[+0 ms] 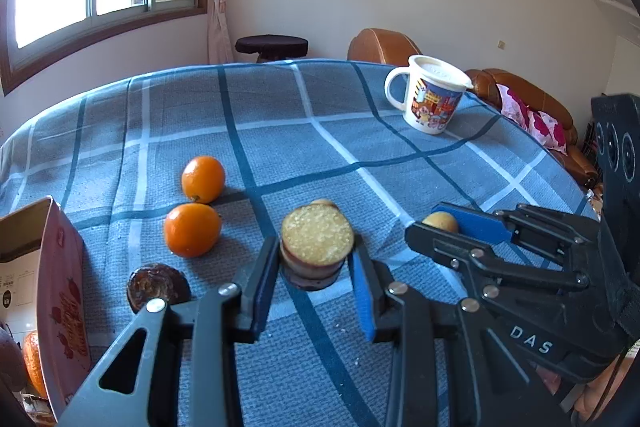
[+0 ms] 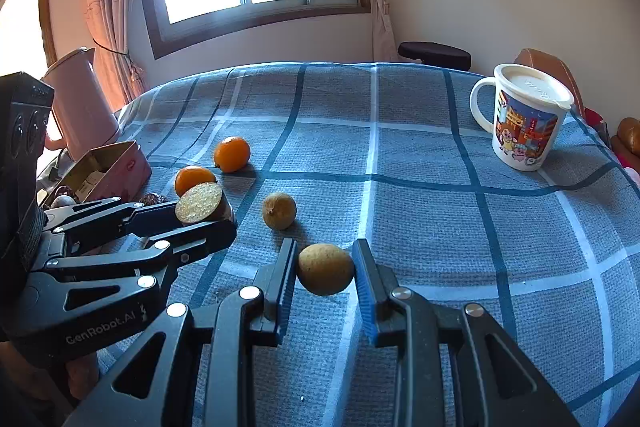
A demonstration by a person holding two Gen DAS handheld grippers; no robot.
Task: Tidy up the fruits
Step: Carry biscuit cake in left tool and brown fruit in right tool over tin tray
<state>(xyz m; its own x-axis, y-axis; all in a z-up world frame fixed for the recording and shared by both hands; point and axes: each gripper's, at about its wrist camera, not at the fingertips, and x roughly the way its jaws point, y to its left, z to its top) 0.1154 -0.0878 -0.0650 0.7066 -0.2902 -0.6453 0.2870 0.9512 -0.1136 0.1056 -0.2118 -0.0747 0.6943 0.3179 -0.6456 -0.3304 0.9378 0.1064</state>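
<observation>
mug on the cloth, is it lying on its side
No, the mug stands upright on the checked tablecloth, its white lid on top and handle to the side.

Count's two oranges (image 2: 231,154) (image 2: 194,179), two brownish round fruits (image 2: 279,210) (image 2: 325,268), one cut half-fruit (image 2: 200,203), one mug (image 2: 522,117).

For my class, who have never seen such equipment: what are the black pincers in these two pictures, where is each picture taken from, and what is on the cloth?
They are hand-held grippers, one in each of a person's hands, each carrying its own camera looking along its fingers. In the left camera's picture, the left gripper is shut on a cut piece of fruit. In the right camera's picture, the right gripper is shut on a small brownish fruit. On the checked cloth lie two oranges, another brownish fruit, a lidded mug and an open pink box.
</observation>
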